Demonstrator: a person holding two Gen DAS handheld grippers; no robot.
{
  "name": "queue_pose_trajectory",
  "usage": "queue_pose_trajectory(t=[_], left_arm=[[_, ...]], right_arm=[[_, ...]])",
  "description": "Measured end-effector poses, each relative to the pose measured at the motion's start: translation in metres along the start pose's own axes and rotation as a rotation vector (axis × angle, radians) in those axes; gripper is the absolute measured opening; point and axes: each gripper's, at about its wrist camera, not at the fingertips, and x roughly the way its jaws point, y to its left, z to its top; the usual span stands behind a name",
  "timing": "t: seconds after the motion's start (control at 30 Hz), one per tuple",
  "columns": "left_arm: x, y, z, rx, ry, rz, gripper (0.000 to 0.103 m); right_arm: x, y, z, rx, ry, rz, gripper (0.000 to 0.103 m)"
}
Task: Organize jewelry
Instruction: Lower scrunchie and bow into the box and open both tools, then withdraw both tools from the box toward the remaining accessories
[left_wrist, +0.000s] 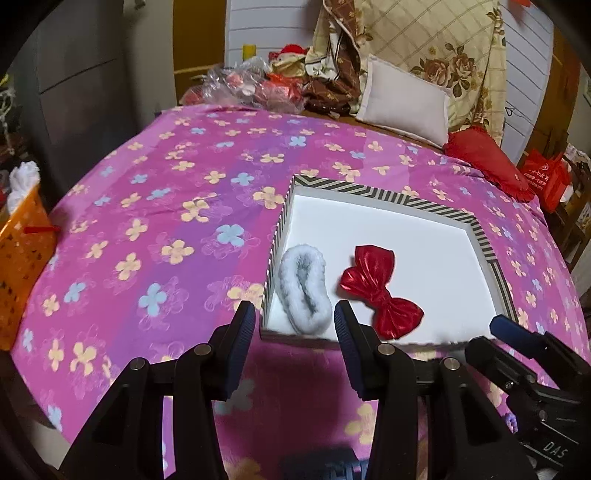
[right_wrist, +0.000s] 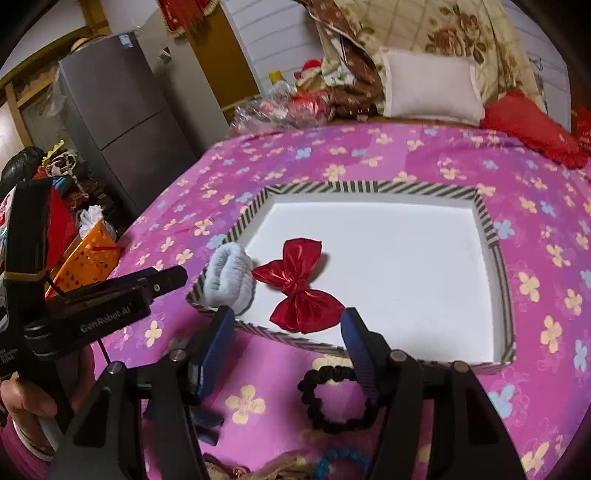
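A shallow white box with a striped rim (left_wrist: 406, 201) (right_wrist: 495, 240) lies on the pink floral bedspread. Inside it, near the left wall, lie a fluffy white scrunchie (left_wrist: 304, 291) (right_wrist: 229, 275) and a shiny red bow (left_wrist: 380, 291) (right_wrist: 299, 288). My left gripper (left_wrist: 294, 321) is open and empty, just in front of the scrunchie at the box's near edge. My right gripper (right_wrist: 288, 328) is open and empty above the box's near rim, in front of the bow. A black beaded bracelet (right_wrist: 332, 400) lies on the spread below the right finger. A blue beaded bracelet (right_wrist: 340, 461) lies nearer.
A white pillow (left_wrist: 404, 98), a red cushion (left_wrist: 487, 162), a folded quilt and plastic-wrapped items lie at the bed's far end. An orange basket (left_wrist: 22, 266) stands off the left edge. A grey fridge (right_wrist: 122, 114) stands beyond. The other gripper shows at the right (left_wrist: 524, 343).
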Motion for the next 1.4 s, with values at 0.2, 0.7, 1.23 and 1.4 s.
queue_pose_trajectory(t=[0.2, 0.7, 1.23, 1.4], left_arm=[[-0.019, -0.012, -0.016, 0.019, -0.026, -0.001, 0.035], [-0.054, -0.041, -0.047, 0.071, -0.071, -0.009, 0.035], [-0.063, -0.055, -0.07, 0.104, -0.064, -0.014, 0.035], [-0.063, -0.056, -0.072, 0.107, -0.061, -0.016, 0.035]], right_arm=[[-0.025, 0.006, -0.013, -0.028, -0.033, -0.031, 0.065], [-0.074, -0.005, -0.037, -0.019, -0.082, -0.041, 0.072], [-0.089, -0.001, -0.054, -0.044, -0.069, -0.064, 0.072], [-0.088, -0.002, -0.055, -0.041, -0.058, -0.07, 0.072]])
